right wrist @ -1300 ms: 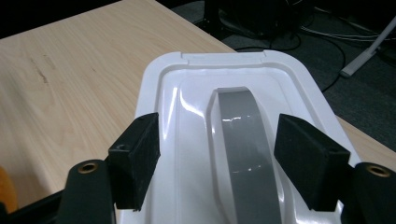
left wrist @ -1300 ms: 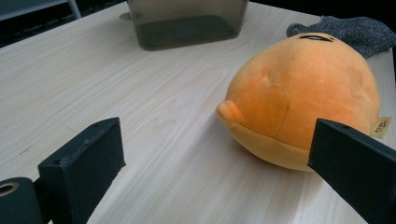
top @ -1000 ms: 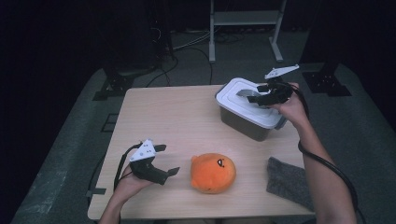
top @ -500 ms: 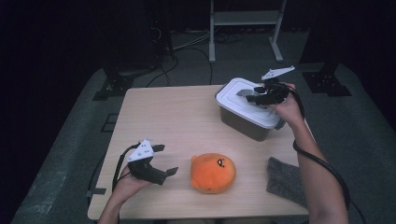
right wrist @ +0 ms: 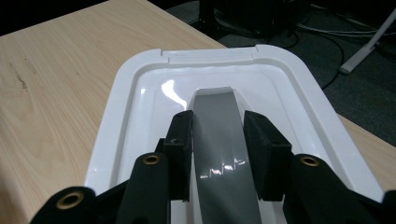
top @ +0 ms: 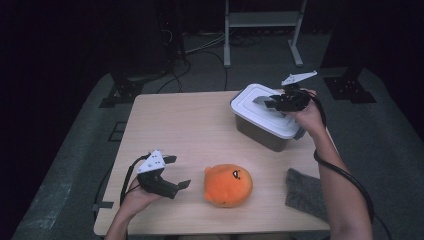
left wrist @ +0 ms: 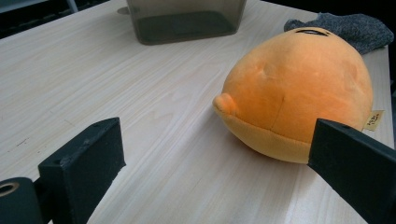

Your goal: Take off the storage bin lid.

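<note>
Right gripper (right wrist: 218,154) sits at lower centre, jaws closing on the grey handle (right wrist: 222,140) of the white lid (right wrist: 140,98); squeeze firmly, then lift straight up. Left gripper (top: 172,172) rests spread apart.

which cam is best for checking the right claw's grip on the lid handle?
Right gripper view: the grey handle sits between the right claw jaws, on the white lid, close up. High view shows the claw over the lid from afar, handle small. Left gripper view catches the box's dark wall.
</note>
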`<state>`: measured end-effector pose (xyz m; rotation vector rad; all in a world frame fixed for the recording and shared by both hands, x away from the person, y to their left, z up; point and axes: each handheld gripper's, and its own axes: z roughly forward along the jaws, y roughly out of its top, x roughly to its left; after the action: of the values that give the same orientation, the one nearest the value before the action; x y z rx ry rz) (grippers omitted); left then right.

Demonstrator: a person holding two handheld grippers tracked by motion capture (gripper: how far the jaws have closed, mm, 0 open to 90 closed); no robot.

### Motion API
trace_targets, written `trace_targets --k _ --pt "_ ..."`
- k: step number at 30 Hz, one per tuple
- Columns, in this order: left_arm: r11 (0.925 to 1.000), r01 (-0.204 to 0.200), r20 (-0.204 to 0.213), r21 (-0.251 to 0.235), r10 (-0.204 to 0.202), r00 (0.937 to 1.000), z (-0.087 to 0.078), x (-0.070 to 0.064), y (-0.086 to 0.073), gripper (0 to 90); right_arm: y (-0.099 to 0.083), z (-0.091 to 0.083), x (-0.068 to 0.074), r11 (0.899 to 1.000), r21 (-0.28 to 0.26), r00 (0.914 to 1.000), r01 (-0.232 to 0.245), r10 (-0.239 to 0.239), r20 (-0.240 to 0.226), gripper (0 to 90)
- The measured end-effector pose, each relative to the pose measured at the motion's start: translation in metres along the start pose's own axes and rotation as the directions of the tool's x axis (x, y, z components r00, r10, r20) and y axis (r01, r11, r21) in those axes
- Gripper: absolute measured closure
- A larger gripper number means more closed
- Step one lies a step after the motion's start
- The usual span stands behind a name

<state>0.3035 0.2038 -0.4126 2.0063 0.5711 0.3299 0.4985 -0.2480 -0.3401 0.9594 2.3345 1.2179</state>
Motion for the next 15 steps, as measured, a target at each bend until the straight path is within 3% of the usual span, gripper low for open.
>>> trace_targets --k 15 --pt "1.0 0.003 0.0 -0.005 -0.003 1.0 -0.0014 0.0008 0.0001 2.8 -0.0021 -0.0016 0.0035 1.0 -0.005 0.9973 -0.001 0.001 -0.073 65.5"
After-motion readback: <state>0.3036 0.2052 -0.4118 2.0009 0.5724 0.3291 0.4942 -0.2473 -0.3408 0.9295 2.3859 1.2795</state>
